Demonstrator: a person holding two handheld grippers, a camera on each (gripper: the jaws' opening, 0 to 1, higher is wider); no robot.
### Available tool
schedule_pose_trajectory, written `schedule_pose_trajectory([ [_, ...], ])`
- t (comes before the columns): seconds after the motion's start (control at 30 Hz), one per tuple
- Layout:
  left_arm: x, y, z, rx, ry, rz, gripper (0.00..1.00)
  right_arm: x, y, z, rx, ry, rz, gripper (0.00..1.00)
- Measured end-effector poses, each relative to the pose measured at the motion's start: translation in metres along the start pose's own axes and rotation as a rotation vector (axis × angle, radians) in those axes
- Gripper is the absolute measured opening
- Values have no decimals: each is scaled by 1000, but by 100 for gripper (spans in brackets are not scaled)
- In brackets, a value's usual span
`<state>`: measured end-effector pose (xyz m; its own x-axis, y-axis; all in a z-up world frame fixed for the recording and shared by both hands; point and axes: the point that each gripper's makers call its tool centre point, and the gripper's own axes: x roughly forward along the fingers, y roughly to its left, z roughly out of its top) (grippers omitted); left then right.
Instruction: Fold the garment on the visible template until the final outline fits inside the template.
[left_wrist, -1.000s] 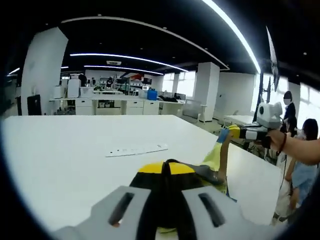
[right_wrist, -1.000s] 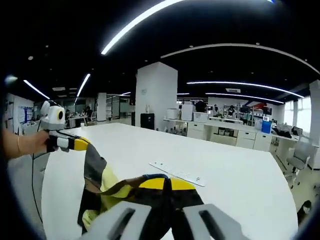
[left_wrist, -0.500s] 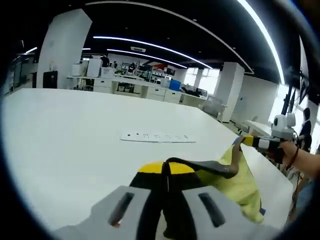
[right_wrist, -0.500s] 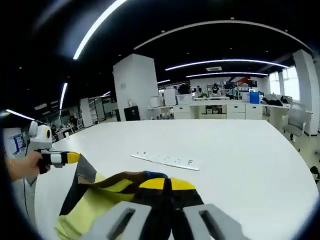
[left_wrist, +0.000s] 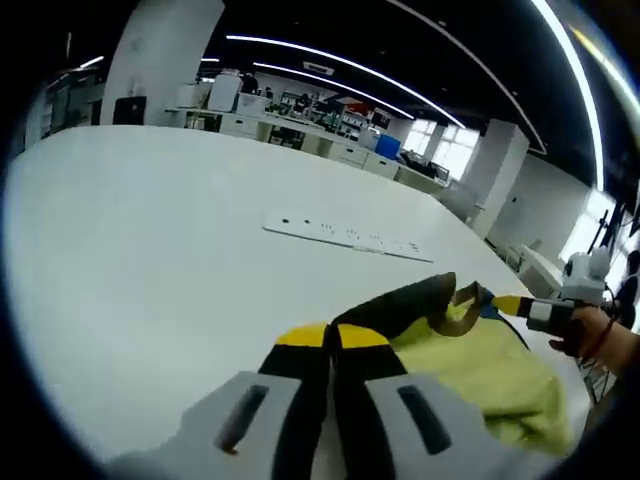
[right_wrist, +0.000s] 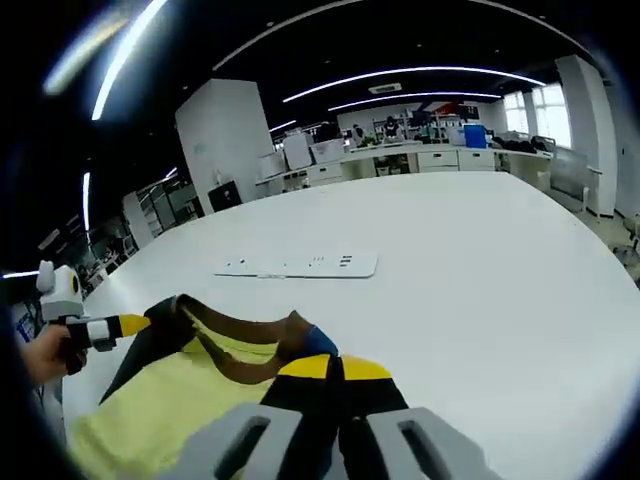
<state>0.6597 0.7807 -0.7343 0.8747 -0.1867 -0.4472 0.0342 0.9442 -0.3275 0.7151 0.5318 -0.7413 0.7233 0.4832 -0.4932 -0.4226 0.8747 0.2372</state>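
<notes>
Yellow garment (left_wrist: 470, 365) with dark trim, held low over the white bench (left_wrist: 130, 260) by its upper edge, pinched in the closed fingers of the left gripper (left_wrist: 333, 345) and right gripper (right_wrist: 334, 372); folding is judged barely begun, no template being discernible.

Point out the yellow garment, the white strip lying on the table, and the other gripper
yellow garment (right_wrist: 170, 395), right gripper view, on its yellow body
white strip (left_wrist: 345, 233), left gripper view, mid-length of the strip
right gripper (left_wrist: 515, 305), left gripper view, on its yellow tip at the cloth
</notes>
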Motion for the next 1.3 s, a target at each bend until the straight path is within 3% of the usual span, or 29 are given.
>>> schedule_pose_trajectory([
  [0.1, -2, -2, -4, 27, 11, 9, 0, 2, 2, 0, -7, -6, -2, 0],
  [0.2, -3, -1, -2, 61, 11, 13, 5, 1, 6, 3, -14, -9, 7, 19],
  [0.3, -7, -3, 3, 81, -2, 13, 15, -4, 8, 1, -18, 11, 1, 36],
  [0.5, -20, -16, 7, 123, -2, -32, 31, -19, 16, -5, -15, 59, 13, 52],
  [0.87, -55, -39, 4, 190, 6, -136, 49, -55, 45, -9, -46, 83, 75, 59],
  [1.3, -95, -58, -17, 273, 36, -221, 49, -109, 59, -22, -21, 109, 116, 61],
])
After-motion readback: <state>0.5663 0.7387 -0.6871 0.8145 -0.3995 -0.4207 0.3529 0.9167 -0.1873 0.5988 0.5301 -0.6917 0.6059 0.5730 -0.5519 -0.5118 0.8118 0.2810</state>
